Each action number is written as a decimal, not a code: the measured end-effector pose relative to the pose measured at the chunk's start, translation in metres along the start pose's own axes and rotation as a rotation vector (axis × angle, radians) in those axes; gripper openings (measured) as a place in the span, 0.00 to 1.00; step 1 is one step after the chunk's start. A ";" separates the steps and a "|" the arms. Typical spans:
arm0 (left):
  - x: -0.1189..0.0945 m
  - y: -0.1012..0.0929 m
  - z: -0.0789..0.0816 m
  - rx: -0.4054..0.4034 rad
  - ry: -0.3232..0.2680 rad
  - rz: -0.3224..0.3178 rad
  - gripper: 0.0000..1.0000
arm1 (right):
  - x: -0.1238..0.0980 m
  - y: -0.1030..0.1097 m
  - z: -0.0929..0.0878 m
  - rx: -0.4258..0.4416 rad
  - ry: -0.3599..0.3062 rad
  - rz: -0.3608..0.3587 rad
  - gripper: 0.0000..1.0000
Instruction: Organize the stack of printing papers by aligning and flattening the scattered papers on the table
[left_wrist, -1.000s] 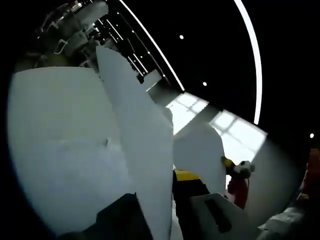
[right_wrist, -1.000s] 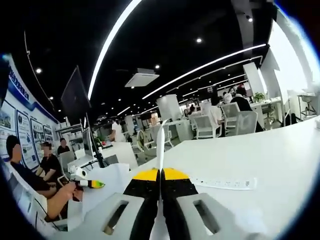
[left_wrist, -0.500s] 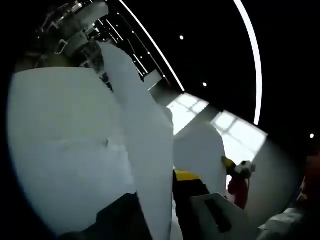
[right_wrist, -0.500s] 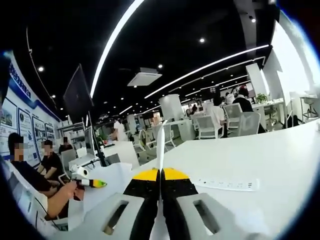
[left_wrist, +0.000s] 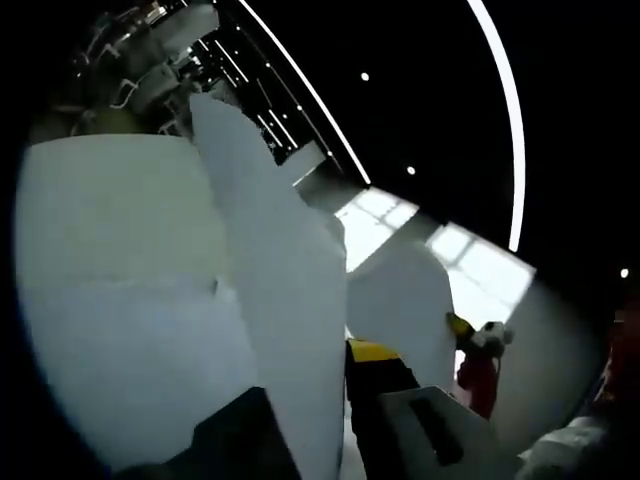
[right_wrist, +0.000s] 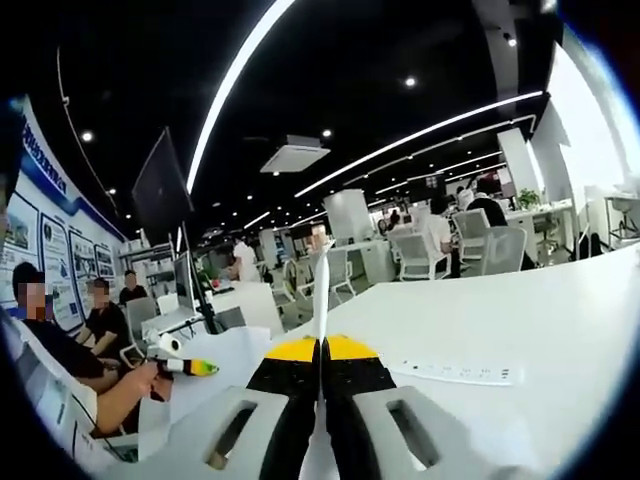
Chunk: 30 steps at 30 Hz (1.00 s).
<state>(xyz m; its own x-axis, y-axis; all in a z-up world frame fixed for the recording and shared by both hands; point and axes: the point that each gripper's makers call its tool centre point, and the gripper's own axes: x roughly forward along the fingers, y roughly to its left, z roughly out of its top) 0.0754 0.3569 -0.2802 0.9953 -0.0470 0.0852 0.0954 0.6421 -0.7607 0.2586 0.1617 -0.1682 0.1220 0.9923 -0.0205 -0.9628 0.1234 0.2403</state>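
In the left gripper view, white printing papers (left_wrist: 285, 290) stand upright between my jaws, and my left gripper (left_wrist: 340, 365) is shut on their lower edge. To their right a further white sheet (left_wrist: 400, 300) rises, with the right gripper's yellow tip (left_wrist: 457, 325) beside it. In the right gripper view my right gripper (right_wrist: 322, 347) is shut on the papers (right_wrist: 322, 290), seen edge-on as a thin white line rising between the yellow tips. My left gripper (right_wrist: 185, 367) shows at the left, held in a person's hand.
The white table (right_wrist: 540, 320) spreads to the right, with a white power strip (right_wrist: 455, 372) lying on it. Two people (right_wrist: 100, 325) sit at the left. Office chairs (right_wrist: 495, 250) and desks stand behind. A monitor (right_wrist: 160, 190) hangs at the upper left.
The top edge of the papers has swayed a little in the left gripper view. The right gripper view has tilted slightly upward. Both grippers keep their hold.
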 end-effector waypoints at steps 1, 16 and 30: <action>0.000 0.000 0.000 -0.001 0.000 0.000 0.06 | 0.000 0.001 0.000 -0.003 0.003 0.002 0.00; 0.001 -0.002 -0.002 -0.013 -0.002 -0.004 0.06 | -0.002 0.003 0.003 -0.007 -0.006 0.006 0.00; 0.001 0.000 -0.001 -0.025 -0.009 -0.002 0.06 | 0.002 0.016 0.007 -0.031 -0.013 0.031 0.00</action>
<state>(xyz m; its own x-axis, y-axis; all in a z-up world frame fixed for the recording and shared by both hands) 0.0764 0.3561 -0.2801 0.9948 -0.0417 0.0927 0.0985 0.6226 -0.7763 0.2448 0.1659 -0.1574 0.0946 0.9955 -0.0005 -0.9732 0.0926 0.2106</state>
